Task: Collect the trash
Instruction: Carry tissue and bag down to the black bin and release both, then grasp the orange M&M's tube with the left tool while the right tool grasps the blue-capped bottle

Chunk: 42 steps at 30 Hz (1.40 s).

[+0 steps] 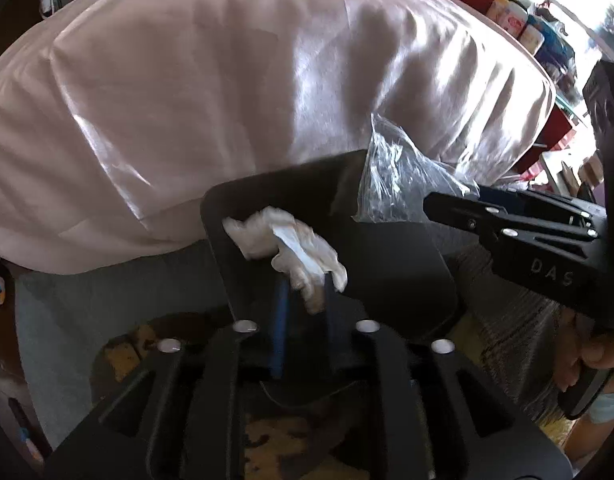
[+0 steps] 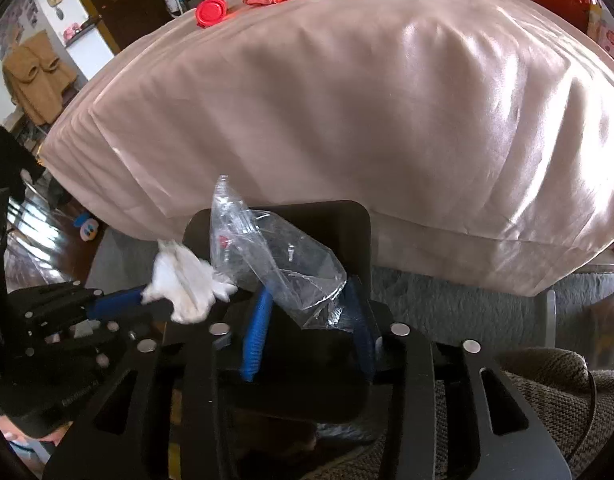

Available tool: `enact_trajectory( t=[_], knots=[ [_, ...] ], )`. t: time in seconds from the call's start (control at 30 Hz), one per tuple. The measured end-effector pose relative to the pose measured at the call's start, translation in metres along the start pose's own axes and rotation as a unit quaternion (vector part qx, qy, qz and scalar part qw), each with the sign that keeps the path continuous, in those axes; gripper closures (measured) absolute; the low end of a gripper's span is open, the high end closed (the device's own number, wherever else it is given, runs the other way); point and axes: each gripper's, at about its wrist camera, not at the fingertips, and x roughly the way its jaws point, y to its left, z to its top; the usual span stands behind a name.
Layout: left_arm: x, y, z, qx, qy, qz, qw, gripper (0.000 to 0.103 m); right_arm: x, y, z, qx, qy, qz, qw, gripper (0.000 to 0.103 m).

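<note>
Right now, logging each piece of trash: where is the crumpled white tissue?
The white tissue sits between the left gripper fingertips over the black bin, left of the clear plastic bag in the right wrist view.

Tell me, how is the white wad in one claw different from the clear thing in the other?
The crumpled tissue is white, opaque and wadded into a lump; the plastic bag is clear, thin and crinkled, rising to a peak. The tissue sits between the left gripper fingers, the bag between the right gripper fingers. Both hang over the same black bin.
</note>
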Motion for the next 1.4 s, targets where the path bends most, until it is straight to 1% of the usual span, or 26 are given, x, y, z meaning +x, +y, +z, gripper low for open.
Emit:
enact_trajectory(
  t=[0.07,0.13,0.23,0.3,0.33,0.37,0.4,0.43,0.47,0.57,0.77,0.87,1.0,1.17,1.2,1.23,1.27,1.37,1.4],
  knots=[
    [0.0,-0.002,0.001,0.004,0.001,0.0,1.0,0.07,0.001,-0.002,0.0,0.001,0.002,0.0,1.0,0.044],
    [-0.001,-0.001,0.0,0.005,0.0,0.001,1.0,0.066,0.003,-0.004,0.002,0.004,0.003,0.002,1.0,0.04],
    [-0.001,0.001,0.0,0.005,-0.001,0.004,1.0,0.057,0.0,-0.007,0.003,0.014,0.0,0.009,1.0,0.039],
    [-0.003,0.005,0.002,0.003,-0.003,0.01,0.9999,0.05,-0.003,-0.012,0.005,0.02,-0.004,0.011,1.0,0.034],
    [-0.004,0.007,0.002,0.002,-0.005,0.013,0.9999,0.045,-0.006,-0.015,0.006,0.022,-0.008,0.012,1.0,0.028],
    [-0.007,0.011,0.004,0.001,-0.007,0.019,0.9998,0.037,-0.009,-0.017,0.007,0.024,-0.014,0.011,1.0,0.021],
    [-0.01,0.015,0.006,0.0,-0.011,0.026,0.9996,0.033,-0.015,-0.019,0.01,0.027,-0.024,0.01,0.999,0.018],
    [-0.013,0.018,0.007,0.0,-0.016,0.032,0.9994,0.028,-0.02,-0.022,0.012,0.03,-0.035,0.012,0.999,0.012],
    [-0.016,0.02,0.01,-0.001,-0.02,0.037,0.9991,0.023,-0.026,-0.026,0.015,0.033,-0.045,0.014,0.998,0.008],
    [-0.03,0.03,0.018,-0.008,-0.037,0.054,0.9978,0.014,-0.047,-0.034,0.028,0.04,-0.08,0.008,0.996,0.006],
    [-0.052,0.044,0.041,-0.018,-0.073,0.075,0.9944,0.01,-0.069,-0.038,0.056,0.035,-0.121,-0.009,0.992,0.006],
    [-0.066,0.05,0.062,-0.018,-0.099,0.082,0.9915,0.008,-0.074,-0.036,0.077,0.025,-0.138,-0.024,0.99,0.005],
    [-0.075,0.051,0.095,-0.016,-0.126,0.086,0.9882,0.008,-0.07,-0.034,0.111,0.031,-0.156,-0.042,0.986,0.005],
    [-0.07,0.053,0.133,-0.025,-0.148,0.092,0.9844,0.008,-0.059,-0.035,0.145,0.041,-0.173,-0.066,0.982,0.006],
    [-0.068,0.054,0.137,-0.026,-0.15,0.094,0.9839,0.008,-0.054,-0.034,0.153,0.043,-0.173,-0.064,0.982,0.008],
    [-0.065,0.055,0.143,-0.028,-0.152,0.095,0.9834,0.008,-0.051,-0.033,0.158,0.041,-0.172,-0.061,0.982,0.015],
    [-0.063,0.056,0.149,-0.029,-0.153,0.096,0.9831,0.008,-0.048,-0.031,0.163,0.039,-0.17,-0.057,0.983,0.019],
    [-0.057,0.058,0.168,-0.027,-0.157,0.097,0.9825,0.008,-0.035,-0.026,0.178,0.037,-0.167,-0.052,0.984,0.039],
    [-0.054,0.057,0.175,-0.024,-0.158,0.098,0.9823,0.008,-0.029,-0.025,0.184,0.041,-0.163,-0.049,0.985,0.04]
  ],
)
